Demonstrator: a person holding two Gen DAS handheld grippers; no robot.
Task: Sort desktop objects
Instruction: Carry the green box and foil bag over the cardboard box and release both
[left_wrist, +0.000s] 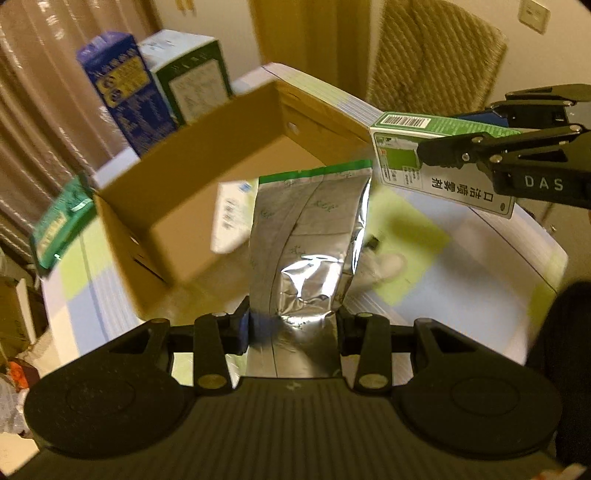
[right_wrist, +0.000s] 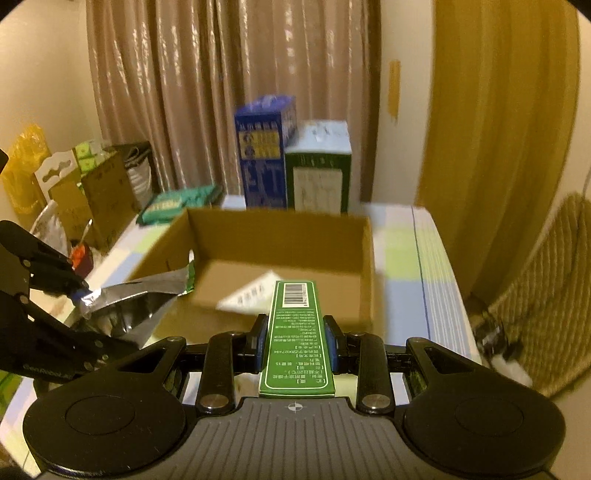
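My left gripper (left_wrist: 293, 325) is shut on a silver foil pouch (left_wrist: 310, 240) with a green top edge and holds it above the table, in front of an open cardboard box (left_wrist: 184, 206). The pouch also shows at the left of the right wrist view (right_wrist: 133, 299). My right gripper (right_wrist: 297, 339) is shut on a green and white carton (right_wrist: 297, 332) with a barcode and holds it just before the box's (right_wrist: 284, 229) near wall. In the left wrist view the carton (left_wrist: 406, 158) hangs at the right. A white packet (right_wrist: 255, 293) lies inside the box.
A blue carton (right_wrist: 264, 155) and a green and white carton (right_wrist: 319, 173) stand behind the box. A green packet (right_wrist: 177, 201) lies at the box's far left. The table (right_wrist: 417, 280) has a checked cloth. A woven chair back (right_wrist: 546, 288) stands to the right.
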